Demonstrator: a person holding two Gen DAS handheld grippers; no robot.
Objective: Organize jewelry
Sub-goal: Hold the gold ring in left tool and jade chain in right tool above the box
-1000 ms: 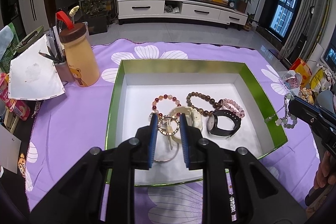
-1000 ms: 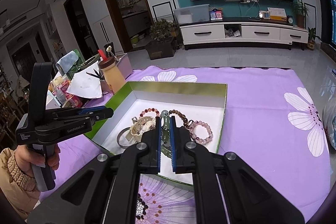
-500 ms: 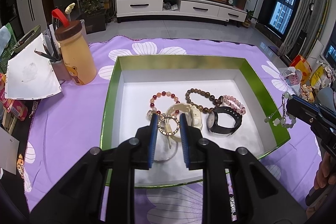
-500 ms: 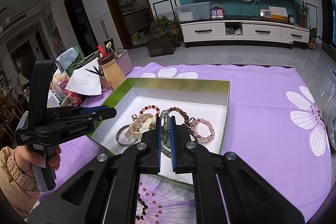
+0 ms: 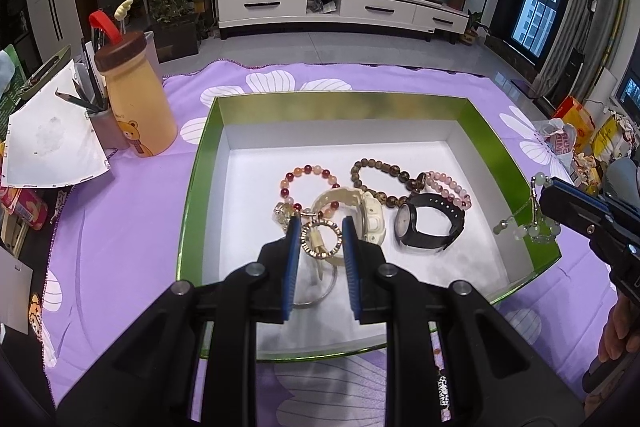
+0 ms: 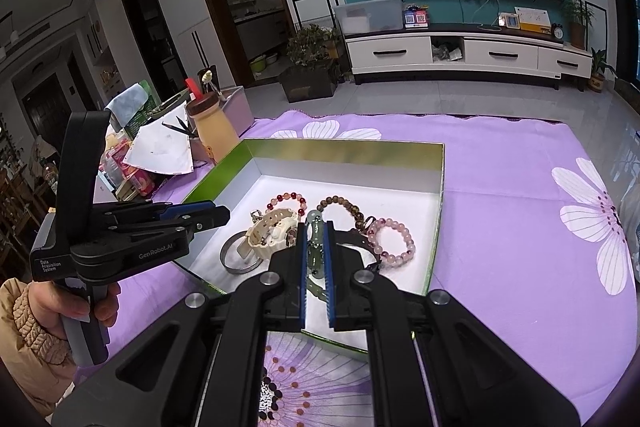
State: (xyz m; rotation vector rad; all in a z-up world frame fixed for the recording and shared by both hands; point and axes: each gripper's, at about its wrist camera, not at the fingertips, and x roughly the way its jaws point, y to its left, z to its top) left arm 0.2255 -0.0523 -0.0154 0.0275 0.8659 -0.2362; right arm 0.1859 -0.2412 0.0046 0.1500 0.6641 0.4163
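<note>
In a living room, on a purple flowered worktop cloth [image 6: 500, 187], the right gripper [image 6: 316, 259] clenches a pale green jade bead necklace [image 6: 315, 239] over the green-rimmed white box [image 5: 404, 115]; the left gripper [image 5: 320, 247] hovers released. Next, likely lowering it in.

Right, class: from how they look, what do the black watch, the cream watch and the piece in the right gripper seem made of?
Black watch: matte strap, probably rubber or plastic; the case rim glints like metal.
Cream watch: chunky, slightly glossy moulded body and strap, likely resin or plastic.
Pale green beaded piece in the right gripper: translucent, polished beads, perhaps jade or glass.
</note>
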